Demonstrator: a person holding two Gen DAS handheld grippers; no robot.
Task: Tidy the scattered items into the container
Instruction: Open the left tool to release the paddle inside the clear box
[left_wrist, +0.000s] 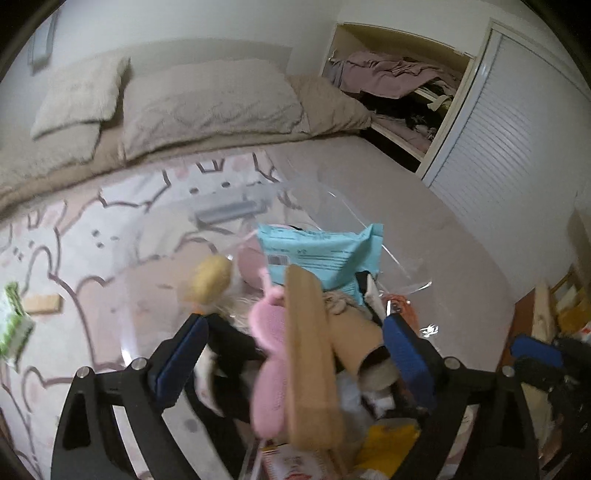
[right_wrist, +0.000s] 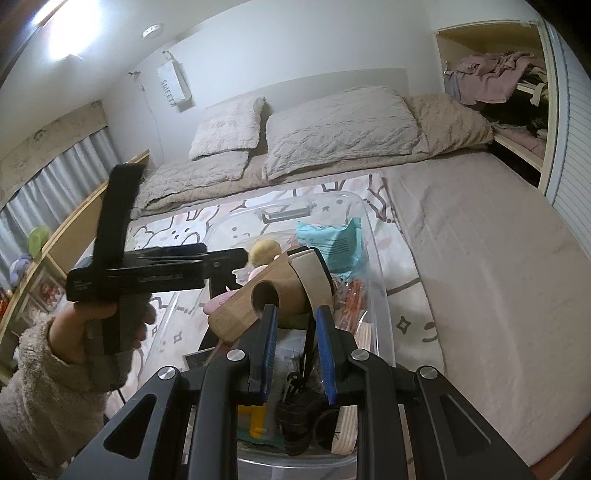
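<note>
1. Broadly, the bed (right_wrist: 480, 236) filled both views, with pillows (right_wrist: 340, 129) at its head and a bunny-print blanket (left_wrist: 74, 236) across the near part.
2. The clear plastic container (right_wrist: 380, 295) sat on that blanket, already crowded with a teal packet (left_wrist: 325, 251), a yellow ball (left_wrist: 212, 275) and a pink plush piece (left_wrist: 269, 354).
3. A wooden block with a round hole (right_wrist: 258, 302) lay tilted on top of the pile inside the container, partly above its rim.
4. The left gripper (left_wrist: 291, 354) hung over the container, jaws wide apart; the wooden block lay between the pads without contact on either side.
5. The right gripper (right_wrist: 293, 321) had its jaws nearly together, apparently pinching a thin dark strap; exact contact unclear.
6. A small wooden piece (left_wrist: 40, 304) and a green-white pack (left_wrist: 13, 328) lay on the blanket outside the container.
</note>
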